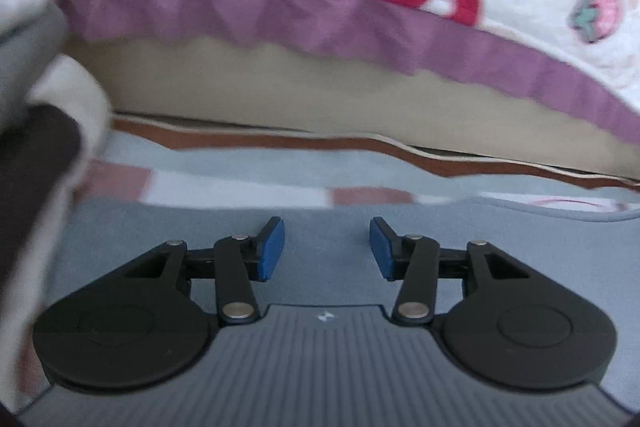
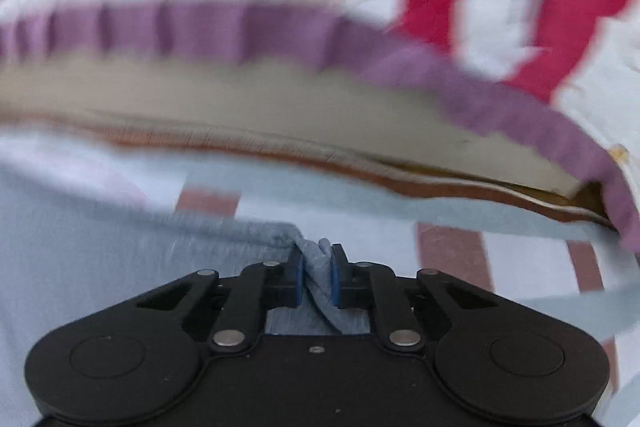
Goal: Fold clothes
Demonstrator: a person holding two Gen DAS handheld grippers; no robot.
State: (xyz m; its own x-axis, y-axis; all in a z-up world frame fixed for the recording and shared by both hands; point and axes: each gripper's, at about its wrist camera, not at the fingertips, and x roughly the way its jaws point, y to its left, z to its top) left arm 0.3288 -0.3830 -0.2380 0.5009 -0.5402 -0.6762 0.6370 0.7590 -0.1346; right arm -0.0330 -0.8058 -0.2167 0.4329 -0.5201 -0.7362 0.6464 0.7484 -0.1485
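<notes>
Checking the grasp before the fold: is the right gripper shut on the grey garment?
Shut: right gripper pinches a bunched fold of the grey garment.

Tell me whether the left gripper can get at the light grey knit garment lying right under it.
Probably yes. The left gripper has its jaws apart with nothing between the pads, and the light grey knit garment lies flat and uncovered just ahead. The right gripper already pinches a fold of it.

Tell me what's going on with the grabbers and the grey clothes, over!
Right gripper shut on a bunched edge of the grey garment. Left gripper open, empty, over the same cloth. Nothing in the way; purple-frilled quilt behind.
</notes>
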